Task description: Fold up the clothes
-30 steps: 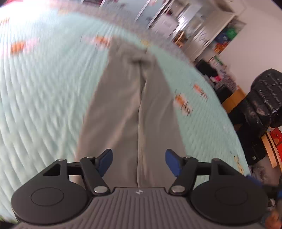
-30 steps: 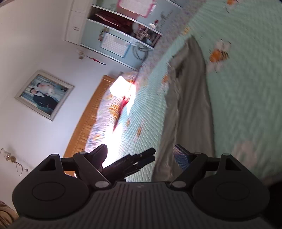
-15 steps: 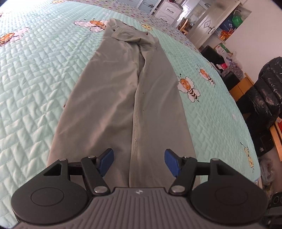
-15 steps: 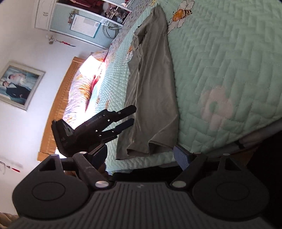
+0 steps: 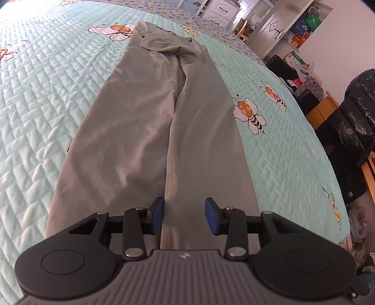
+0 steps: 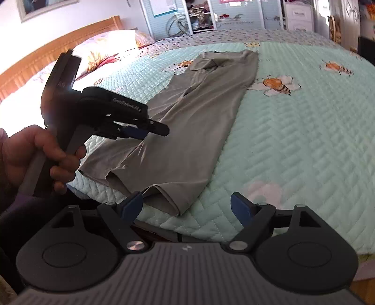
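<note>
Long grey-green fabric trousers (image 5: 164,131) lie flat, lengthwise on the mint quilted bee-print bedspread (image 5: 46,93), hems at the near edge. Left gripper (image 5: 184,215) jaws have just been closing — now half-open over the inner seam, cloth between but unpinched. Right gripper (image 6: 186,206): wide open, empty, just short of the hem — its view alone shows the open cuffs.

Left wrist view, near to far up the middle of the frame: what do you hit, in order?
Left hand-held gripper, its jaws part open over the fabric → trouser legs with the seam between them → waistband → dotted quilt border → white drawers.
</note>
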Available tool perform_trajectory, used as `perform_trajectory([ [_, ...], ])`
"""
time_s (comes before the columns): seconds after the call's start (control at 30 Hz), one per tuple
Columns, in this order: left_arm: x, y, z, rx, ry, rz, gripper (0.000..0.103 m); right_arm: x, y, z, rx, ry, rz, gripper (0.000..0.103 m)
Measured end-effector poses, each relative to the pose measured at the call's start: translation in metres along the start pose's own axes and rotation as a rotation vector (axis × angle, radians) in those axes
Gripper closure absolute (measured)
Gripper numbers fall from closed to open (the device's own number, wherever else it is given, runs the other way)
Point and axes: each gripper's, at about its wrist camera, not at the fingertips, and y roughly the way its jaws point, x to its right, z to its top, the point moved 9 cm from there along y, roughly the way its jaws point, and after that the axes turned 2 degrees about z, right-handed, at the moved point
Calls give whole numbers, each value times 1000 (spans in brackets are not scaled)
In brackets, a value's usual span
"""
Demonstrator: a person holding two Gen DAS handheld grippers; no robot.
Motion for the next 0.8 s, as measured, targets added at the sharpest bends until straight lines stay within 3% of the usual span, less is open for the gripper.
perform_trajectory([
  [0.1,2,-1,2,0,-10,-24,68,-9,2,1,3,-107,-45,21],
  [0.17,4,-1,2,-2,-4,-26,80,-12,3,0,1,-155,-72,21],
  [0.27,8,-2,-1,-9,-2,-49,81,-15,8,-1,-8,-219,-119,21],
  [0.4,15,0,-5,-16,32,-25,81,-17,15,-1,-5,-332,-197,21],
  [0.53,17,0,-11,-31,9,-47,58,-19,17,-4,-5,-394,-231,21],
  [0.63,21,0,-16,-40,24,-38,53,-21,19,-4,-6,-417,-243,21],
  [0.73,25,1,-19,-57,55,-36,55,-22,21,-2,5,-432,-259,21],
  [0.8,29,1,-21,-72,45,-63,68,-22,21,-1,17,-443,-267,21],
])
